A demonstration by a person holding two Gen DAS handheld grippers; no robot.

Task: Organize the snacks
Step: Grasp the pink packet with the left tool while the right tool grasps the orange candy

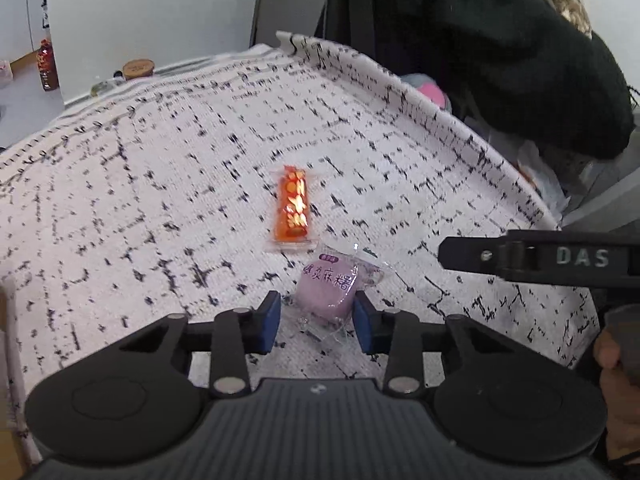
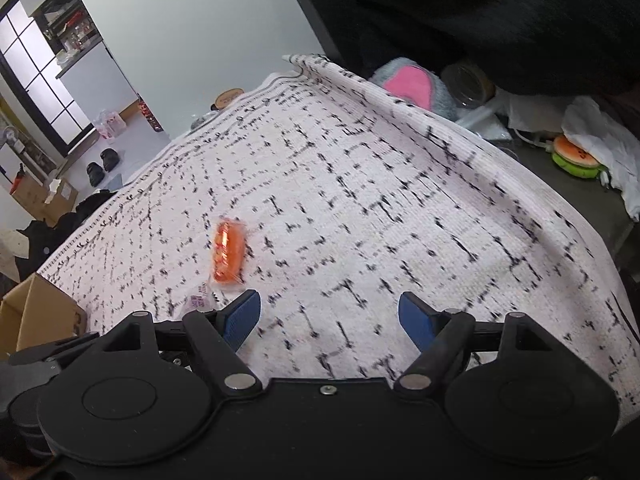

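In our left wrist view, a white cloth with black marks [image 1: 200, 160] covers the tabletop. Our left gripper [image 1: 316, 320] is around the purple snack [image 1: 328, 284]; only its right pad looks touching. The orange snack [image 1: 294, 208] lies just behind it. A red bottle [image 1: 47, 66] stands far left.

In our right wrist view, our right gripper [image 2: 330, 320] hangs wide open over bare cloth. A cardboard box [image 2: 40, 312] sits left, black shoes [image 2: 102, 166] on the floor.

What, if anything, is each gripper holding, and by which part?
Nothing yet: the left gripper flanks the purple packet at its near end, a gap at one finger; the right gripper is empty.
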